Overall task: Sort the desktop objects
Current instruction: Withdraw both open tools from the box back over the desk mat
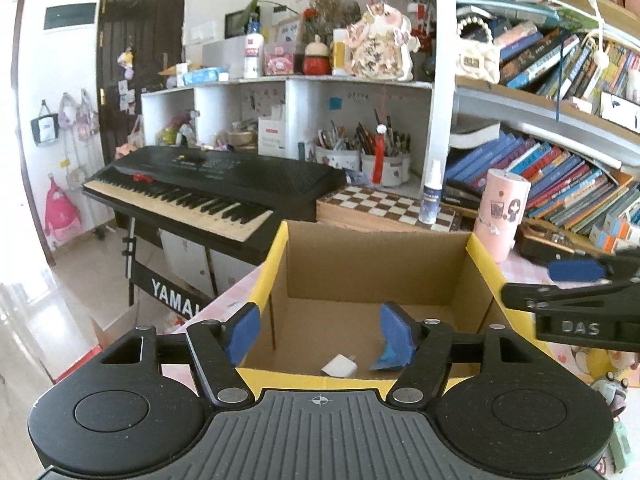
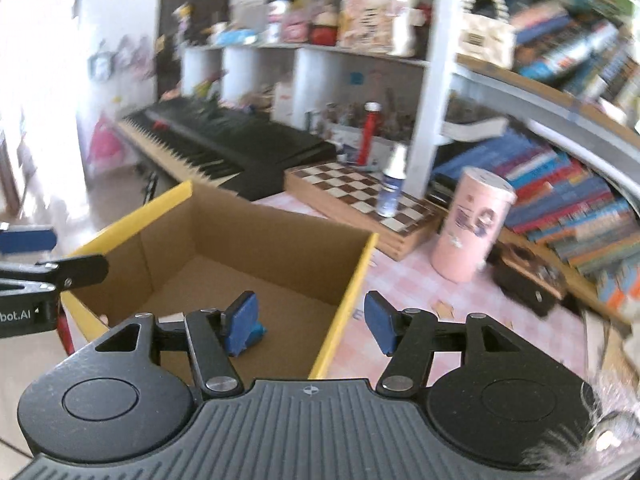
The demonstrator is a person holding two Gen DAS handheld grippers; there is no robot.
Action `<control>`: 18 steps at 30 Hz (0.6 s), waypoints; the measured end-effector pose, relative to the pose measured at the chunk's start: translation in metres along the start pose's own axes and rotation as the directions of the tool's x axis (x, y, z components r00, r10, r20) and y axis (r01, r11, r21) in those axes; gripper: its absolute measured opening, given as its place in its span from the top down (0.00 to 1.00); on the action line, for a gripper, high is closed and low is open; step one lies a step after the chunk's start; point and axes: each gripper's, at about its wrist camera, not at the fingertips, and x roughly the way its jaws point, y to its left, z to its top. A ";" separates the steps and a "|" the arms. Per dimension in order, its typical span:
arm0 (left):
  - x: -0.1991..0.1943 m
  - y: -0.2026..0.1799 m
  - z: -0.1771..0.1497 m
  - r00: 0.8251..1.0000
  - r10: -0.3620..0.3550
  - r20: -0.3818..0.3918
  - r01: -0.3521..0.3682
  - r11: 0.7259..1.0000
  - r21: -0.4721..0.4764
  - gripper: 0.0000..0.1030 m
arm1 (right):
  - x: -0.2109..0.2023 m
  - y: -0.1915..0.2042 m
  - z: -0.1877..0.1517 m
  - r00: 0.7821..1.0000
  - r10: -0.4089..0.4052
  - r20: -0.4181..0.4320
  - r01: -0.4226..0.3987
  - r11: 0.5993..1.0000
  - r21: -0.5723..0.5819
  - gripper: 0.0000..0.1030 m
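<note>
A cardboard box [image 1: 276,264] with a yellow rim stands open on the pink checked table. On its floor lie a small white charger plug [image 1: 340,365] and a small blue object [image 1: 386,360]. My left gripper [image 1: 319,330] hovers over the box's near edge, open, with nothing between its blue pads. My right gripper [image 2: 310,322] straddles the box's right wall [image 2: 352,280], also open and empty. The blue object [image 2: 256,334] shows just behind its left pad. Each gripper shows at the side of the other's view: right gripper [image 1: 568,282], left gripper [image 2: 44,254].
A pink cylindrical tin [image 2: 470,228] stands right of the box. Behind it are a wooden chessboard [image 1: 384,204] with a spray bottle [image 1: 432,196] on it, rows of books [image 1: 560,184] and pen cups. A black keyboard [image 1: 208,184] sits off the table's far left.
</note>
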 end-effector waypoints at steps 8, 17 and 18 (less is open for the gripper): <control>-0.021 0.011 -0.007 0.999 -0.006 0.041 0.007 0.999 -0.031 0.29 | -0.040 0.006 -0.029 0.995 -0.088 0.042 0.082 0.988 0.132 0.44; -0.044 0.026 -0.023 0.999 -0.032 0.030 0.032 0.999 -0.005 0.29 | -0.072 0.037 -0.059 0.991 -0.135 0.024 0.128 0.972 0.196 0.44; -0.047 0.027 -0.025 0.999 -0.036 0.028 0.037 0.999 -0.007 0.29 | -0.075 0.041 -0.063 0.990 -0.139 0.018 0.132 0.971 0.197 0.44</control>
